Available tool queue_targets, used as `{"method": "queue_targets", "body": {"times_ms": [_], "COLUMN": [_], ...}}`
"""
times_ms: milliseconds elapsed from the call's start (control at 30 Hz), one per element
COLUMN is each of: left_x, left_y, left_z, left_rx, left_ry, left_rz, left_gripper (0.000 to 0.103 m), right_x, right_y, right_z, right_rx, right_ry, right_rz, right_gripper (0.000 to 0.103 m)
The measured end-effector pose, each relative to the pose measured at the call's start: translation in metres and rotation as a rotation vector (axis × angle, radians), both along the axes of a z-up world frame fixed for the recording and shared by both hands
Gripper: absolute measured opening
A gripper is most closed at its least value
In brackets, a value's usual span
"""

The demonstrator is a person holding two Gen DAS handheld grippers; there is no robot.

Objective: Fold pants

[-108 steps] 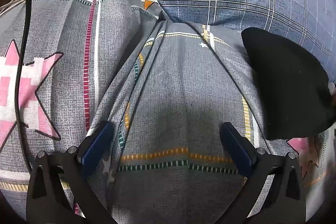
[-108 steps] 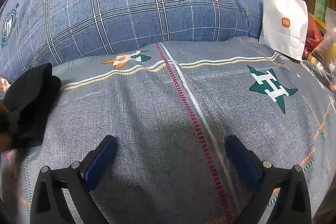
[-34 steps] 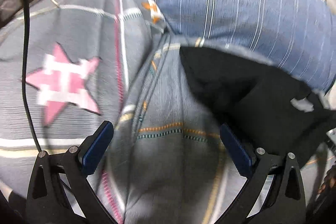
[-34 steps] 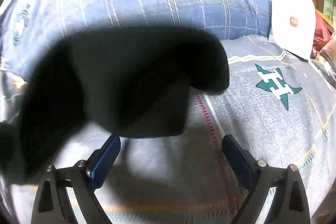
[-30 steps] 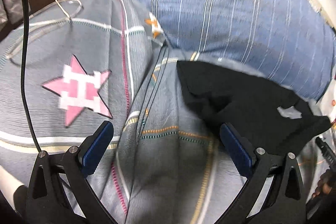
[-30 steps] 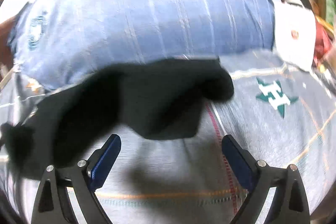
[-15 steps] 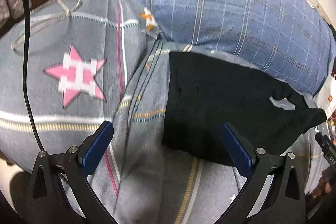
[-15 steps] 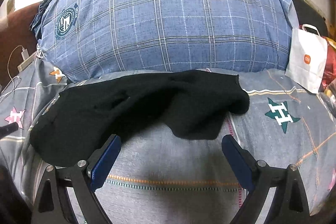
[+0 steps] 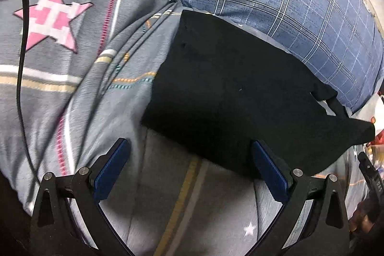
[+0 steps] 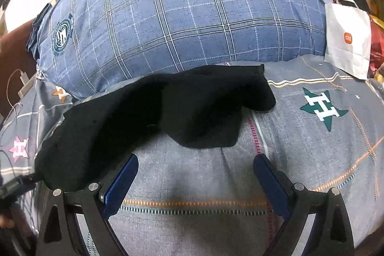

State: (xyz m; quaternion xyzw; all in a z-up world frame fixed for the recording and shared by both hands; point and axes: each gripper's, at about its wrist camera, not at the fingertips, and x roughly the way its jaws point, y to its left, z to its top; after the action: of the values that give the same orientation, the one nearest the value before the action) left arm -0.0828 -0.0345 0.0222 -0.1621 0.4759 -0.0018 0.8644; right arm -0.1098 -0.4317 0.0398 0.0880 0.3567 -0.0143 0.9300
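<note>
Nearest the lenses, left gripper and right gripper spread wide, blue pads holding nothing, hovering over the grey star-print bedspread. Just beyond, black pants now lying spread across the middle of the bedspread, no longer airborne as a second ago; near hem between the left pads, closer than half a second back. Farther on, far edge of the pants touching the blue plaid pillow along the head edge. White paper bag at the far right corner
</note>
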Motion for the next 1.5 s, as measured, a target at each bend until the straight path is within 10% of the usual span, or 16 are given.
{"method": "queue_targets", "body": {"times_ms": [467,500,567,667,800,933,1067,1367,1500], "left_x": [0.047,0.051,0.054,0.053,0.049,0.024,0.012,0.008,0.010], "left_y": [-0.017,-0.018,-0.022,-0.029,-0.019,-0.011,-0.005,-0.006,-0.006], "left_z": [-0.008,-0.008,-0.007,0.000,0.007,0.022,0.012,0.005,0.003], "left_rx": [0.081,0.084,0.066,0.082,-0.071,-0.047,-0.009,-0.020,-0.016], "left_ry": [0.013,0.013,-0.013,-0.035,0.016,-0.016,0.003,0.025,0.037], "left_rz": [0.026,0.026,-0.038,-0.140,-0.211,-0.276,-0.283,-0.262,-0.259], "left_gripper": [0.102,0.102,0.098,0.036,0.023,0.023,0.023,0.023,0.023], "right_x": [0.053,0.056,0.065,0.059,0.027,-0.020,-0.042,-0.099,-0.072], "right_y": [-0.039,-0.039,-0.036,-0.031,-0.028,-0.005,0.004,-0.095,-0.113], "right_z": [-0.013,-0.014,-0.018,-0.013,0.018,0.032,-0.004,0.037,0.047], "right_rx": [0.059,0.089,0.157,0.162,0.122,-0.072,-0.218,-0.085,-0.041], "right_ry": [-0.013,-0.023,-0.025,-0.038,-0.119,-0.151,0.068,0.063,0.031], "right_rz": [-0.043,-0.018,0.053,0.060,0.060,0.078,0.091,-0.214,-0.162], "right_gripper": [0.095,0.091,0.025,0.015,0.015,0.015,0.038,0.045,0.053]}}
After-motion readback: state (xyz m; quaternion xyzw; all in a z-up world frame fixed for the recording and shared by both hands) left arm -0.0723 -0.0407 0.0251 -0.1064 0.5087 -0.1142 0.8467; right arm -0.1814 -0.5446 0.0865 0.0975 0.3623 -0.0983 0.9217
